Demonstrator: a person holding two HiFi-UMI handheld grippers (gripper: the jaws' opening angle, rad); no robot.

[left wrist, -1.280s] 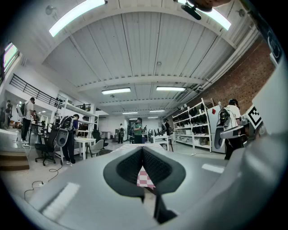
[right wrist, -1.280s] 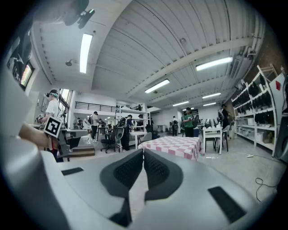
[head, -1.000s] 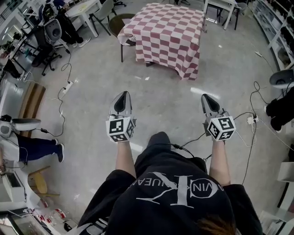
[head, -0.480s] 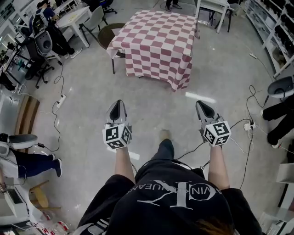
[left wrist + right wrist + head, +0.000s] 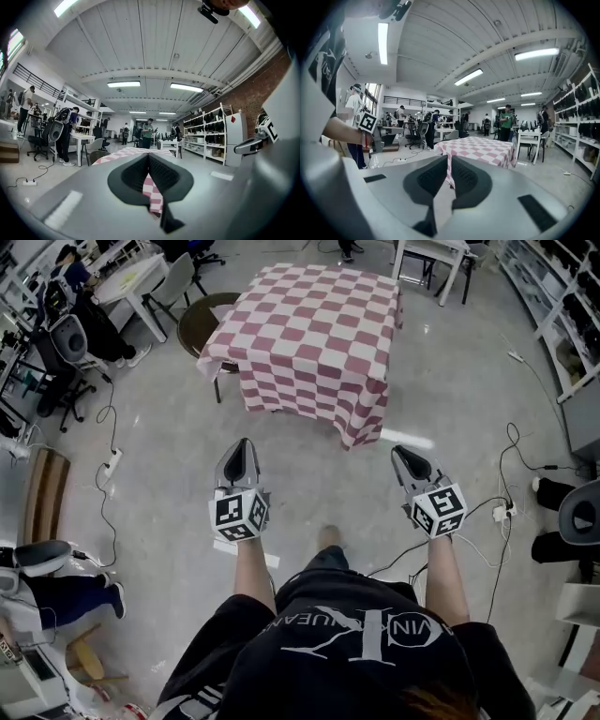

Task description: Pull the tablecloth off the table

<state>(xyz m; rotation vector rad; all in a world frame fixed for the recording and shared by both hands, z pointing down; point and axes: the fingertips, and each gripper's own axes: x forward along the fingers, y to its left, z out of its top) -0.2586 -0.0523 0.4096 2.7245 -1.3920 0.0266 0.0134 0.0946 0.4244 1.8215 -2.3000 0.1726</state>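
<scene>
A red-and-white checked tablecloth [image 5: 314,334] covers a table ahead of me, hanging down over its near edge. It also shows as the checked cloth [image 5: 480,149] in the right gripper view and the checked cloth [image 5: 123,153] in the left gripper view. My left gripper [image 5: 241,443] and right gripper [image 5: 398,452] are both held out over the bare floor, short of the table. Each is shut with nothing between its jaws. Neither touches the cloth.
A round dark chair [image 5: 200,322] stands at the table's left side, a white table [image 5: 433,261] behind it to the right. Cables and a power strip [image 5: 501,512] lie on the floor at right. People, office chairs [image 5: 64,343] and desks fill the left; shelving [image 5: 577,315] lines the right.
The table has come nearer and lower in the head view over the last second. Both grippers stayed shut and level in front of me.
</scene>
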